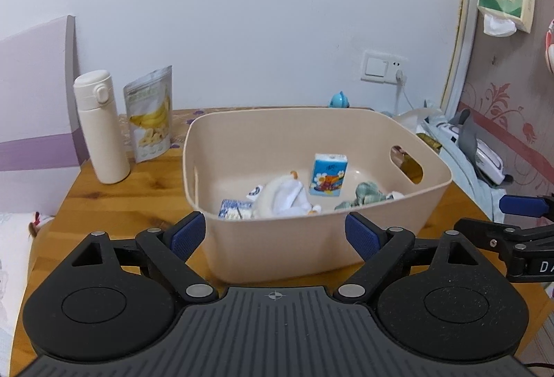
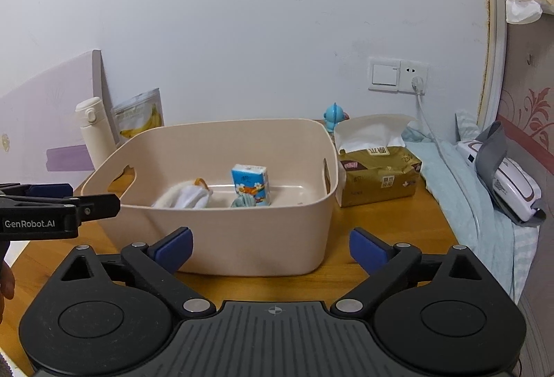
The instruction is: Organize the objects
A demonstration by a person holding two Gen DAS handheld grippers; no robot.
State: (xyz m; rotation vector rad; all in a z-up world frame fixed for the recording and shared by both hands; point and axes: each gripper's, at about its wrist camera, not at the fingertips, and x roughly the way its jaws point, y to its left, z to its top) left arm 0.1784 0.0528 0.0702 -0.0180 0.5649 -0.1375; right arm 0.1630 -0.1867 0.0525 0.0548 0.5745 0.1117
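Hovering before the bin (image 1: 311, 238) on the table (image 1: 138, 183), left tongs (image 1: 275, 233) and right tongs (image 2: 271, 250) wide open, empty. Looks light but stiff; probably best gripped at the handle slots.

Bin (image 1: 346, 249) is looking like matt beige plastic, smooth walls. Table (image 1: 114, 204) is showing glossy varnished wood with knots. Flask (image 1: 100, 131) is reading as matt cream plastic. Banana pouch (image 1: 149, 114) is glinting, glossy foil. Tissue pack (image 1: 328, 174) is shining in plastic wrap; white socks (image 1: 280, 198) are looking like soft cloth.
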